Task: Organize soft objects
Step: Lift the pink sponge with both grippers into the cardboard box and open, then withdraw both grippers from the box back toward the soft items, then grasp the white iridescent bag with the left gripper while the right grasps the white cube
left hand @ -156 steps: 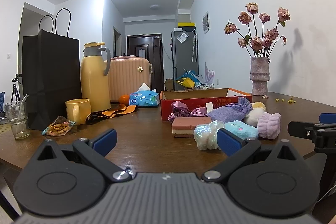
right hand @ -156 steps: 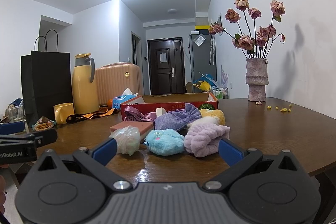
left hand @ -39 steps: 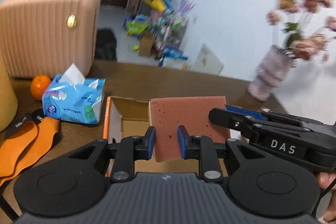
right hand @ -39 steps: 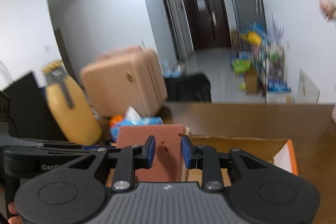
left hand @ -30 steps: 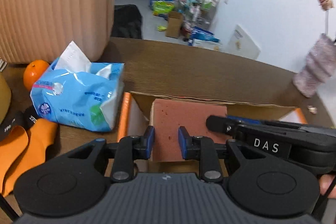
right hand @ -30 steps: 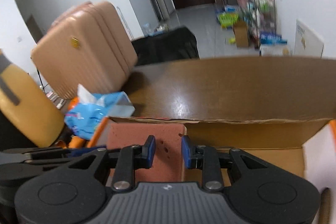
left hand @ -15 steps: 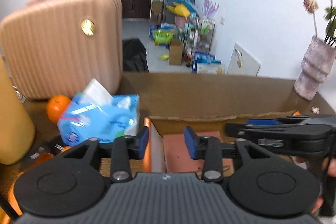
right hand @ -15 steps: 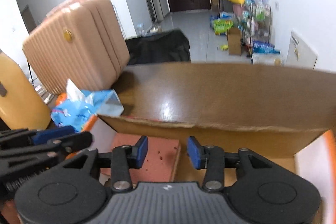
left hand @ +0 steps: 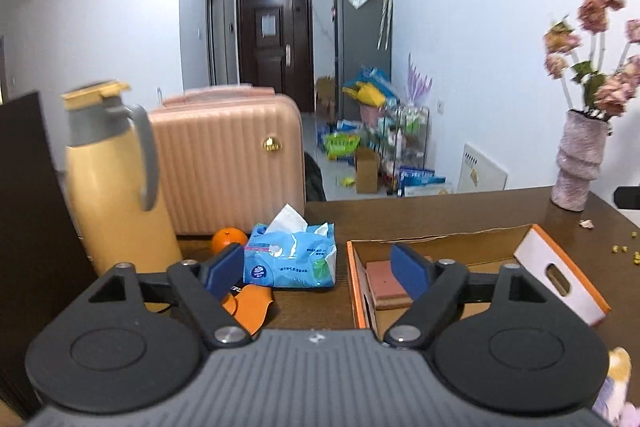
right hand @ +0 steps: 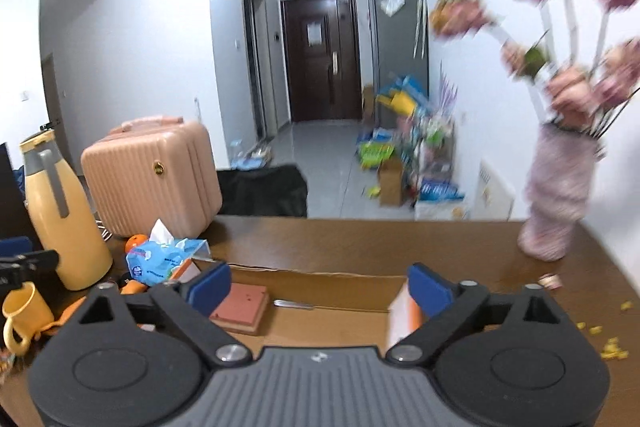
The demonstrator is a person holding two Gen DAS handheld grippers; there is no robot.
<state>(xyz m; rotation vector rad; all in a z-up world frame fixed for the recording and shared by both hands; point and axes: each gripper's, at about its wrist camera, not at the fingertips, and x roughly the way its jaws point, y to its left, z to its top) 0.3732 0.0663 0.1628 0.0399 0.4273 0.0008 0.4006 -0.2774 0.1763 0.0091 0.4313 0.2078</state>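
**Both grippers wide, sponge in the box**

The left gripper and right gripper both stand spread wide and hold nothing. The pink sponge lies flat at the left end of the cardboard box, which sits beside the blue tissue pack on the brown table.

Both grippers have let go: the pink sponge, pinched between them a second ago, now lies flat at the left end of the cardboard box. The left gripper and the right gripper have spread their jaws wide and pulled back above the table, their views levelled out toward the hallway.
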